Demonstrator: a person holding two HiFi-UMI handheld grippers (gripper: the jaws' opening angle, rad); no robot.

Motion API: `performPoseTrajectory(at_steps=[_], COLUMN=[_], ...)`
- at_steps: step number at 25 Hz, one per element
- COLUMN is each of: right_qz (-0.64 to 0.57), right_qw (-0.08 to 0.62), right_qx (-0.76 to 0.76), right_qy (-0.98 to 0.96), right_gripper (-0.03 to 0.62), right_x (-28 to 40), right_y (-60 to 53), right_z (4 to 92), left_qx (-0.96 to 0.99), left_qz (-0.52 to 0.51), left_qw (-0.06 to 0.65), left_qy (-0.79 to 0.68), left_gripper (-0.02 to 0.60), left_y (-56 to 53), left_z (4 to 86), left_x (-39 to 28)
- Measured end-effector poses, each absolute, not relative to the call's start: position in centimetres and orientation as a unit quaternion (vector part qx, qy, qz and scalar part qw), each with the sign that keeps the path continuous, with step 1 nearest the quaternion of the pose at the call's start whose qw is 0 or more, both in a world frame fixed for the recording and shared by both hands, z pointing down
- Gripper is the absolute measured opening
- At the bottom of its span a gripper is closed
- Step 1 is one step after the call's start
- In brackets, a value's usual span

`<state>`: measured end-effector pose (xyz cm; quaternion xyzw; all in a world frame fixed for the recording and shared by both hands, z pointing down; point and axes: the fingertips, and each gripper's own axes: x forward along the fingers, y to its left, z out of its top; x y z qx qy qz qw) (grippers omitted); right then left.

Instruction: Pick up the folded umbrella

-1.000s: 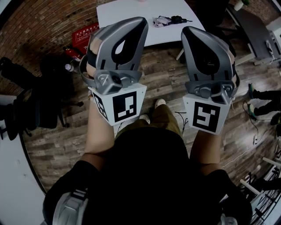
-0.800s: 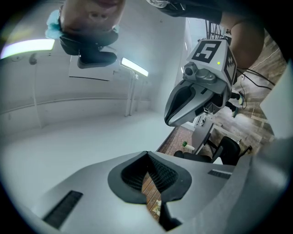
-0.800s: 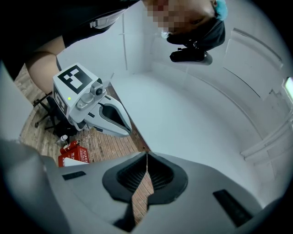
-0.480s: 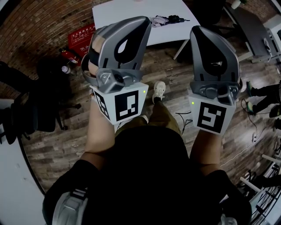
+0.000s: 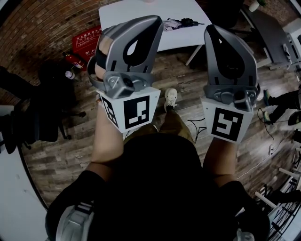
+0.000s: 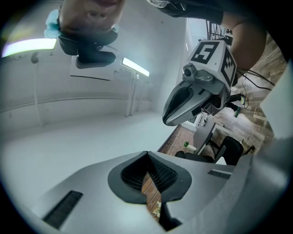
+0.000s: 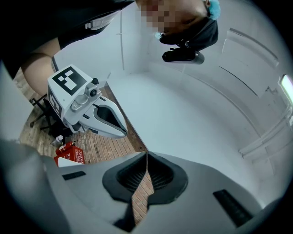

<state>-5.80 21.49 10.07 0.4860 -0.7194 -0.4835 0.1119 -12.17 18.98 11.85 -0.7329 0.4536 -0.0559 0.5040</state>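
In the head view a white table (image 5: 141, 14) stands ahead on the wood floor. A small dark and pale bundle (image 5: 180, 22), probably the folded umbrella, lies near its right front edge; it is too small to tell more. My left gripper (image 5: 154, 22) and right gripper (image 5: 211, 31) are held up side by side in front of the person, short of the table and tilted upward. In the left gripper view the left gripper (image 6: 147, 154) has its jaws together with nothing between them. So does the right gripper (image 7: 146, 154) in its own view.
A red box (image 5: 89, 40) and fire extinguishers (image 5: 74, 57) sit on the floor left of the table. Black office chairs (image 5: 33, 117) stand at the left, a grey desk (image 5: 273, 33) at the upper right. Cables (image 5: 197, 126) lie by the person's shoe (image 5: 170, 98).
The person's foot has stepped forward toward the table. Both grippers have shifted a little toward the table, still shut.
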Motion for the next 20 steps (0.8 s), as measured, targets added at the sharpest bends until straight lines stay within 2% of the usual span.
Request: performPoseTrajectory(at_steps=[20], right_qz=[-0.481], right_qw=[0.104], right_qx=[0.472], right_qy=[-0.732], right_gripper=[0.031], right_x=[-1.0], right_y=[11.1], right_z=[10.5], left_qx=[-0.718], left_qz=[-0.094], left_qw=[0.516], left_qy=[0.458], left_gripper=[0.012], left_y=[9.1], left_z=[12.1], left_x=[-7.8])
